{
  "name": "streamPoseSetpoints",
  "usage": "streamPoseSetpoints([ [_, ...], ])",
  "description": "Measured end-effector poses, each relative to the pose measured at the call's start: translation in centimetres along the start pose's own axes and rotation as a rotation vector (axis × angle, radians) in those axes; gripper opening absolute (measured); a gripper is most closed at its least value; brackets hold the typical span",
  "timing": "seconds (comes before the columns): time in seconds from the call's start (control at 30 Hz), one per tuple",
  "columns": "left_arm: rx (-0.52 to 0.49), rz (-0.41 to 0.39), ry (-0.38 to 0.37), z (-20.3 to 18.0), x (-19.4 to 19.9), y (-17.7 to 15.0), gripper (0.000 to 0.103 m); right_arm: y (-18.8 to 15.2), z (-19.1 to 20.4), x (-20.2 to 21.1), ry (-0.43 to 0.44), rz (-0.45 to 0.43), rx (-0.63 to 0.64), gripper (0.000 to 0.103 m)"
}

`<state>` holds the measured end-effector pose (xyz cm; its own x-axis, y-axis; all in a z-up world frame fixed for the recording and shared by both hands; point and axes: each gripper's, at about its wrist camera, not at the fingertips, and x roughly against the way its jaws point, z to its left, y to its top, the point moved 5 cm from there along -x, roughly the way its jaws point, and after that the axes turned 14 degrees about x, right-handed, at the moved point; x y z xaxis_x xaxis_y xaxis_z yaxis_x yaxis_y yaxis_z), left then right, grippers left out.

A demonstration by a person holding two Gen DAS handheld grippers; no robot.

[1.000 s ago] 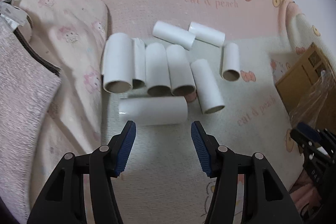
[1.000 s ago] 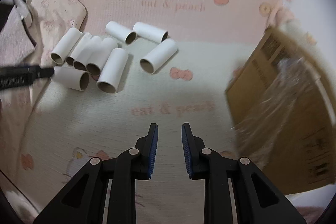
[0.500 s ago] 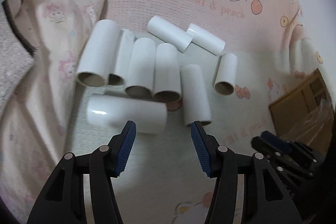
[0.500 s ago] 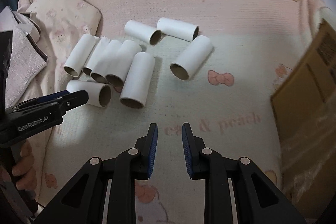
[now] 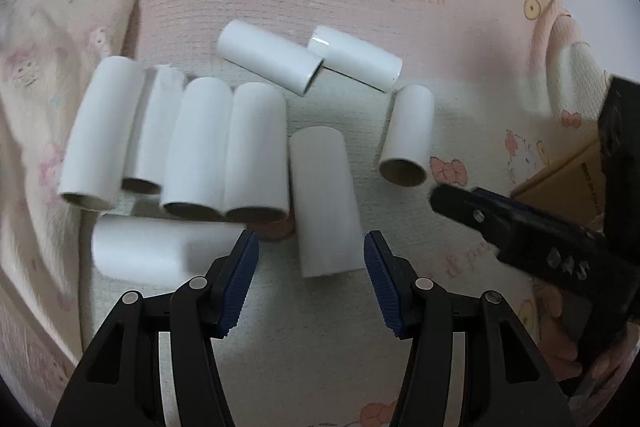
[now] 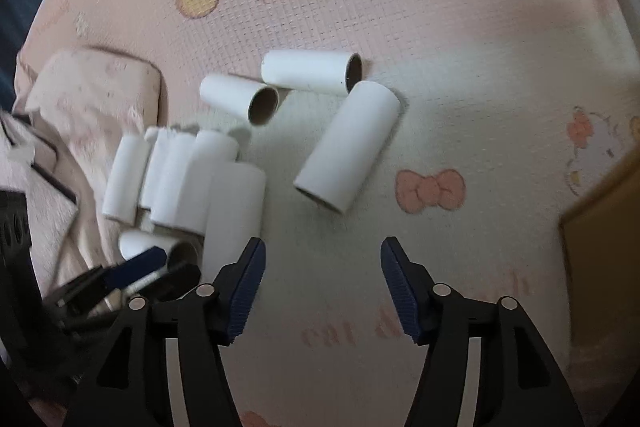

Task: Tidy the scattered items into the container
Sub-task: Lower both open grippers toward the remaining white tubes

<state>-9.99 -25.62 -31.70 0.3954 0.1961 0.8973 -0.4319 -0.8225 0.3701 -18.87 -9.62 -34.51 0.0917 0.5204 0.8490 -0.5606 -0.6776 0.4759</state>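
Pink cartoon-print blanket (image 5: 320, 367) underlies everything. Nearest, left gripper (image 5: 311, 281) hangs released around the end of one cardboard tube (image 5: 324, 199); right gripper (image 6: 322, 289), jaws opening and empty, faces a lone tube (image 6: 348, 145). Beyond lie more tubes, cardboard box (image 6: 600, 267) at right: light, hollow, crushable, so pinch mid-barrel gently.

White cardboard tubes (image 5: 256, 151) lie scattered beside a cardboard box (image 6: 600, 247).

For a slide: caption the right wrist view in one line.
Right gripper, jaws opening and empty, faces white cardboard tubes scattered on a cartoon-cat blanket.
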Motion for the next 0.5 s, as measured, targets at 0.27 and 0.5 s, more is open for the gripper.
streamPoseSetpoints([
  [0.27,-0.012,-0.070,-0.006,-1.2,0.6,1.5,0.059,0.9,-2.3,-1.4,0.098,0.004,-0.145,0.059],
  [0.5,0.042,0.028,-0.076,-1.2,-2.0,2.0,0.059,2.4,-3.0,-1.3,0.104,-0.021,-0.159,0.059],
])
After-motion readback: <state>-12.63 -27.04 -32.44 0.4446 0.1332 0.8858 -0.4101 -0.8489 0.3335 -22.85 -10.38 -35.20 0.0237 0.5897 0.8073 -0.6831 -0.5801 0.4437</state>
